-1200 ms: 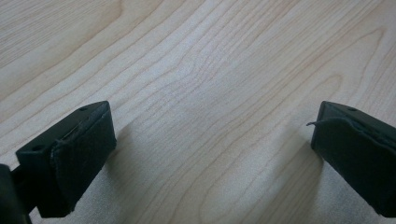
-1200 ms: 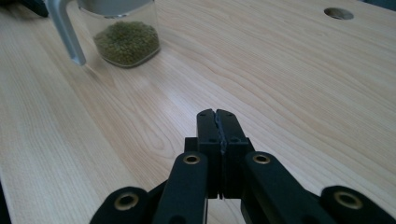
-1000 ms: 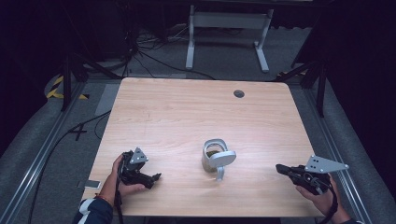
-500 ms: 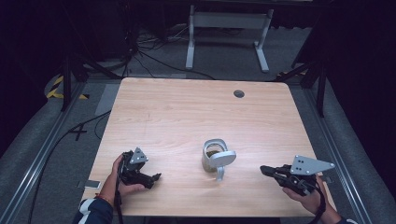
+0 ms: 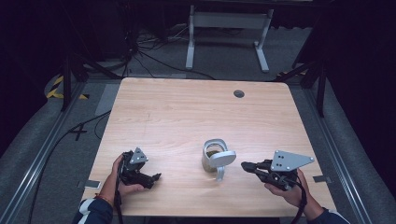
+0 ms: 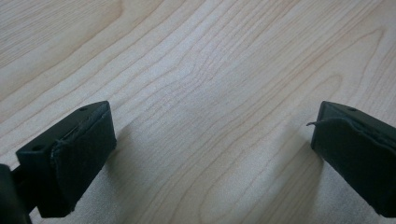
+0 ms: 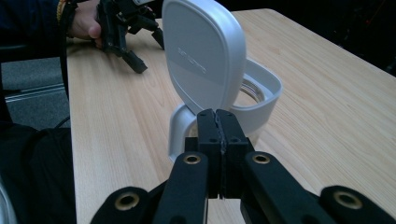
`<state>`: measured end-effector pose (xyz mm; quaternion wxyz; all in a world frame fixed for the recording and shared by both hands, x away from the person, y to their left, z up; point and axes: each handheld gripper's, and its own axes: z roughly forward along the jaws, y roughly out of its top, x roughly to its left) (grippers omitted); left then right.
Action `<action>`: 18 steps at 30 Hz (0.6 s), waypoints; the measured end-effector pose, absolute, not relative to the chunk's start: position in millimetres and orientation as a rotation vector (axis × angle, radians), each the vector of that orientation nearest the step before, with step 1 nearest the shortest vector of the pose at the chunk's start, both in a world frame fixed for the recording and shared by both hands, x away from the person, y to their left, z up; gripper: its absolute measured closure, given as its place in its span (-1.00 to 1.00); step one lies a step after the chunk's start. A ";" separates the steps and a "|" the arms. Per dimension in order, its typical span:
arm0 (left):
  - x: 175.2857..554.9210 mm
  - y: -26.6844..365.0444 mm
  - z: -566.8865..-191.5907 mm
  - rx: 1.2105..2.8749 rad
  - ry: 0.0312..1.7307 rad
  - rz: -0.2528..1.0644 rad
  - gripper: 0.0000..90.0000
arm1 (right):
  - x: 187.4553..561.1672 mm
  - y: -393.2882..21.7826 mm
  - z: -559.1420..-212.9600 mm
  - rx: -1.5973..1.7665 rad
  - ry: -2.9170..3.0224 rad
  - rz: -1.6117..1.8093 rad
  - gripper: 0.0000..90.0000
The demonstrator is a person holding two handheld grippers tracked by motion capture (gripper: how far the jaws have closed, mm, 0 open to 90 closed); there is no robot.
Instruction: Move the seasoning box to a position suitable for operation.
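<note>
Black rubber pads on the right gripper (image 7: 218, 135) meet flat with nothing between them, their tips just short of the raised lid (image 7: 201, 56) of the white-grey lidded cup (image 5: 215, 157). In the high view this gripper (image 5: 246, 164) sits at about 3 o'clock from the cup, near it but apart, pointing toward 9 o'clock at the lid's hinge side. The cup stands upright on the wooden table (image 5: 187, 112), a little toward 5 o'clock of the table's middle, lid flipped open and leaning toward the right hand. The likely step is pushing that lid, so the closed tips should meet the smooth face squarely near its upper half, not the hinge, and press slowly; a low or glancing touch could slide or tip the light cup. The left gripper (image 5: 152, 177) rests at about 9 o'clock from the cup, well apart, its jaws spread wide over bare wood (image 6: 201, 116); bringing it in to steady the cup's body would help.
</note>
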<state>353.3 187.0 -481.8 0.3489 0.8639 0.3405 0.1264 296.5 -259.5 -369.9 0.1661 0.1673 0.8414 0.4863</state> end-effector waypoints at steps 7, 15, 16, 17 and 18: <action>353.4 187.0 -481.9 2.238 0.882 0.327 -1.00 | 299.9 -247.9 -364.7 0.442 2.396 1.396 1.00; 353.8 187.2 -481.6 2.241 0.881 0.322 -1.00 | 305.9 -237.7 -361.8 0.415 2.378 1.383 1.00; 354.0 187.3 -481.6 2.243 0.878 0.320 -1.00 | 306.3 -237.1 -361.5 0.416 2.381 1.386 1.00; 353.7 187.1 -481.6 2.241 0.883 0.318 -1.00 | 306.5 -236.4 -361.3 0.409 2.381 1.385 1.00; 353.8 187.2 -481.6 2.242 0.882 0.320 -1.00 | 306.5 -235.6 -361.1 0.409 2.382 1.385 1.00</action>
